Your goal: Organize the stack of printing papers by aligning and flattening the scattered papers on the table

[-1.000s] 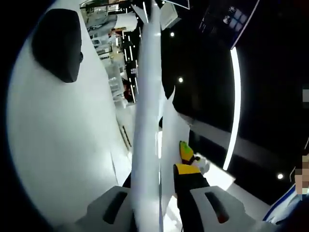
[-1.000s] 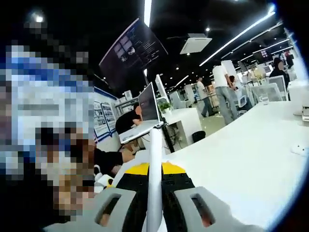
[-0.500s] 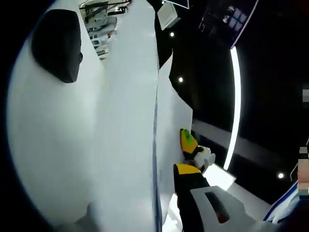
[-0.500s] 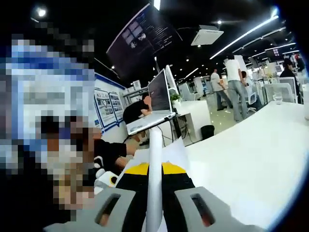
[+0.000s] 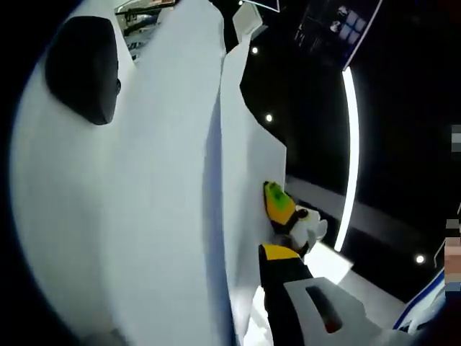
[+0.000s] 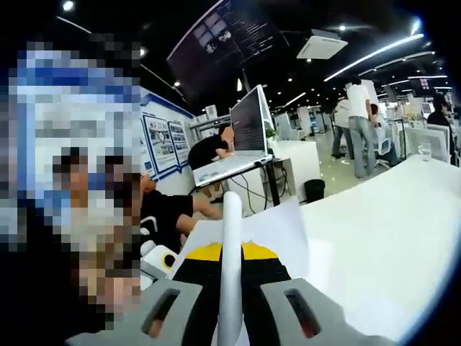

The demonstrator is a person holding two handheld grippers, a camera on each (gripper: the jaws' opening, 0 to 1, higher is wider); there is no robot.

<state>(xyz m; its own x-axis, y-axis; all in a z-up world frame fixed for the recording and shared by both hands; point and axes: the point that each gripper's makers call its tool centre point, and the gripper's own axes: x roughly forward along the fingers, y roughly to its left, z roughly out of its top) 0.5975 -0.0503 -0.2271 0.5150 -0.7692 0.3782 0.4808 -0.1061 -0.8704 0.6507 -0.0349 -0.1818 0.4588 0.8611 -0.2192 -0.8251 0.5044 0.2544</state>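
Upright papers point(image 5: 180, 202) wall off the space ahead of the left tool point(image 5: 238, 317). Right of the papers' edge point(image 6: 230, 267), the white worktop point(image 6: 374, 238) lies open; a seated person point(image 6: 162, 216) crowds their left.

We lose the left jaw of the left gripper point(image 5: 238, 317) behind the white sheets of printing paper point(image 5: 173, 187), whose far edges run off-frame.

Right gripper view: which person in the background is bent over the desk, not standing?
The person in black behind the laptop, leaning forward over the desk. The person in the white top farther right stands upright in the aisle.
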